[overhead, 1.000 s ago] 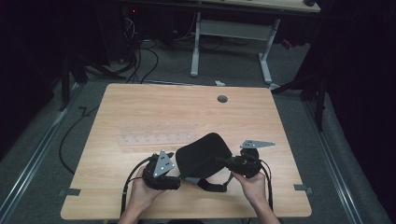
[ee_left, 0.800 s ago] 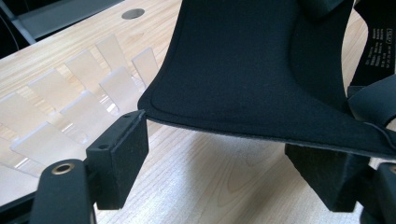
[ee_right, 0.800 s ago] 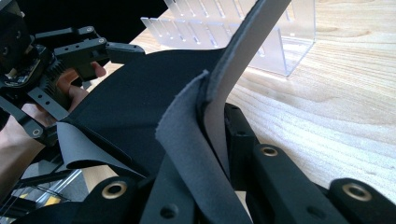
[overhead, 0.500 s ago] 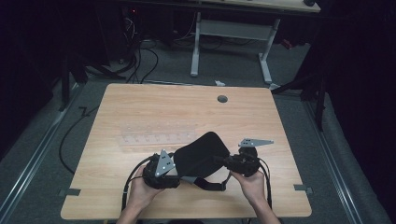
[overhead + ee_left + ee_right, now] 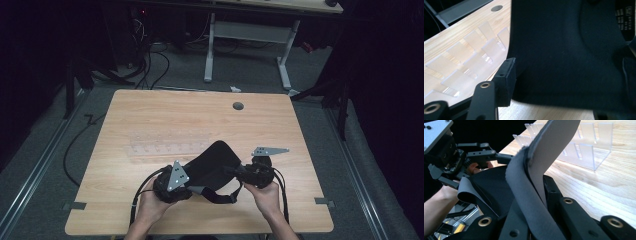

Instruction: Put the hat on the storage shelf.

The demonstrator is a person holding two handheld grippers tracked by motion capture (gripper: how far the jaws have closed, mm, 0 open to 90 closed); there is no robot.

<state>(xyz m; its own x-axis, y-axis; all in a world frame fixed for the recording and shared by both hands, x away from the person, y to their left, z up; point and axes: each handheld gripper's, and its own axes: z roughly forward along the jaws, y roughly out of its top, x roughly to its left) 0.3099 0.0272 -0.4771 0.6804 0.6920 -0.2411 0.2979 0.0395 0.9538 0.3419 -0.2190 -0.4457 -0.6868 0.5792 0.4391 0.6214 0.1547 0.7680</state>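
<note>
Wooden table (image 5: 150, 120), pale grain, seen from above; a round grey grommet (image 5: 238, 106) sits near its far edge. A clear acrylic rack (image 5: 165, 147) with upright dividers lies flat across the middle of the tabletop. Two strips of grey tape (image 5: 74, 205) mark the near corners. Beyond the far edge, a second desk's white frame (image 5: 247, 35) stands on grey carpet. Black cables (image 5: 145, 65) trail over the floor at left. A metal floor rail (image 5: 30, 185) runs diagonally beside the table.
</note>
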